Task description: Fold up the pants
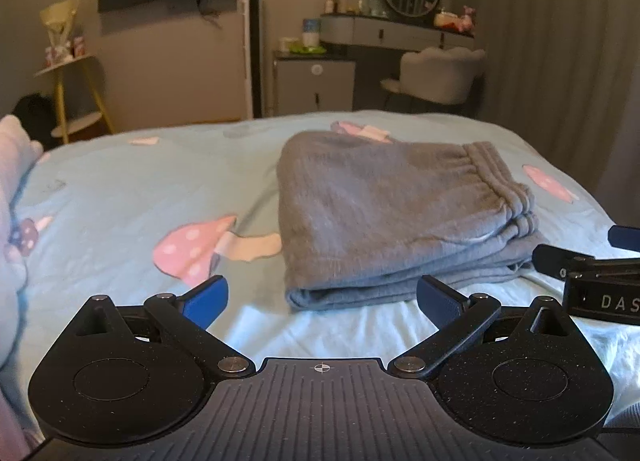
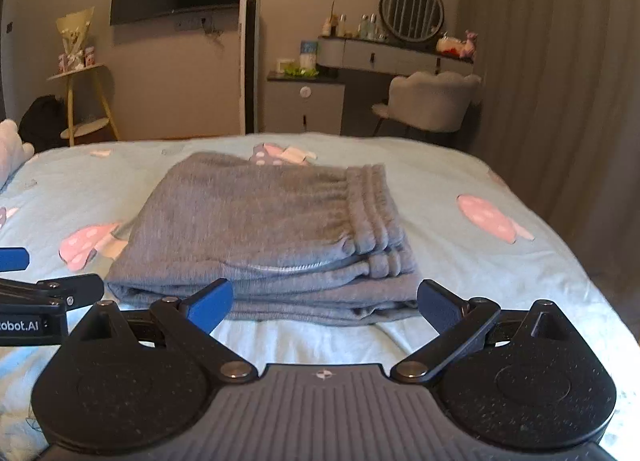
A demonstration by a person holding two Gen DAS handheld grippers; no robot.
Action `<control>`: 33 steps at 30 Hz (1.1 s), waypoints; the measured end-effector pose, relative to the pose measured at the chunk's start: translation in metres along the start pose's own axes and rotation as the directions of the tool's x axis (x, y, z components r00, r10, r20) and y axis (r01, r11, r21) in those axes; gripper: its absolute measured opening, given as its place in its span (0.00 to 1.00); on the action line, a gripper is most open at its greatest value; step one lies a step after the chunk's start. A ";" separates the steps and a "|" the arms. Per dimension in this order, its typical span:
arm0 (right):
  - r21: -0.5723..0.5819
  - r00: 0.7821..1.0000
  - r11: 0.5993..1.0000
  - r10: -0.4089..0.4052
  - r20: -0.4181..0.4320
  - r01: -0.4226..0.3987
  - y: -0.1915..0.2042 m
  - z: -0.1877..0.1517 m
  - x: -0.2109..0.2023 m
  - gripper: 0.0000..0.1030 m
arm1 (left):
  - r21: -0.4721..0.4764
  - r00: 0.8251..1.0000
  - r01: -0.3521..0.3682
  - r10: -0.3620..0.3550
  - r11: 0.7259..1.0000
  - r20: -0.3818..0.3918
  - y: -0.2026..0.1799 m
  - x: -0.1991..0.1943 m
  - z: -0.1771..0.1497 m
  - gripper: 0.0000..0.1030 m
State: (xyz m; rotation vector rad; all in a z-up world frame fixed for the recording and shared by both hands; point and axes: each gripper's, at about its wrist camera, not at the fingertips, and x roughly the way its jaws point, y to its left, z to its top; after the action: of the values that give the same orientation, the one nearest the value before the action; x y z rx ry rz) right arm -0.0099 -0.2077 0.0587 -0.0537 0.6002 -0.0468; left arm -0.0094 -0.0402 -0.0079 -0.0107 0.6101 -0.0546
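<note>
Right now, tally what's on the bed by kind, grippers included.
Folded grey pants: 1
Grippers, both open: 2, the left gripper and the right gripper
Pink plush item at the bed's left edge: 1
Total: 4

Black speckled jaws, blue pads [image 1: 206, 298]

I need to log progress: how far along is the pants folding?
The fold looks done: the gray pants lie as a compact stack on the bed, waistband on top at the right. Nothing is in hand; left gripper and right gripper are open, clear of the cloth. Little seems left beyond perhaps tidying.
</note>
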 end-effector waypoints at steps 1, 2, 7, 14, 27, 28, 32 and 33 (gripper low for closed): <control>-0.001 1.000 1.000 0.002 -0.010 -0.002 0.001 -0.001 0.004 0.96 | -0.005 1.000 0.004 -0.004 1.000 -0.016 0.000 0.005 -0.001 1.00; -0.002 1.000 1.000 -0.001 -0.018 0.001 0.002 -0.002 0.007 0.96 | -0.009 1.000 0.008 -0.008 1.000 -0.029 0.001 0.008 -0.002 1.00; 0.003 0.999 1.000 -0.014 -0.041 0.014 0.003 -0.008 0.018 0.96 | -0.015 0.997 0.006 -0.007 1.000 -0.076 0.001 0.024 -0.008 1.00; 0.066 0.998 0.998 0.011 -0.067 -0.006 -0.008 -0.010 0.025 0.96 | -0.026 0.996 -0.002 -0.001 1.000 -0.088 0.003 0.030 -0.010 1.00; 0.053 0.998 0.999 0.001 -0.059 0.002 -0.008 -0.010 0.022 0.96 | -0.030 0.995 -0.020 0.017 0.999 -0.099 0.005 0.030 -0.011 1.00; 0.050 0.998 0.999 0.001 -0.057 0.002 -0.007 -0.010 0.022 0.96 | -0.031 0.995 -0.023 0.020 0.999 -0.100 0.005 0.029 -0.012 1.00; 0.051 0.998 0.999 0.000 -0.059 0.003 -0.008 -0.010 0.022 0.96 | -0.033 0.995 -0.025 0.021 0.999 -0.101 0.006 0.028 -0.012 1.00; 0.054 0.998 0.999 0.000 -0.060 0.003 -0.008 -0.010 0.021 0.96 | -0.033 0.995 -0.024 0.021 0.999 -0.102 0.006 0.028 -0.012 1.00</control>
State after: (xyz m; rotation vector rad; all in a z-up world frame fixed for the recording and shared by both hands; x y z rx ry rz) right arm 0.0019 -0.2170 0.0391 0.0000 0.6583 -0.0663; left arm 0.0067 -0.0352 -0.0341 -0.0345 0.7127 -0.0227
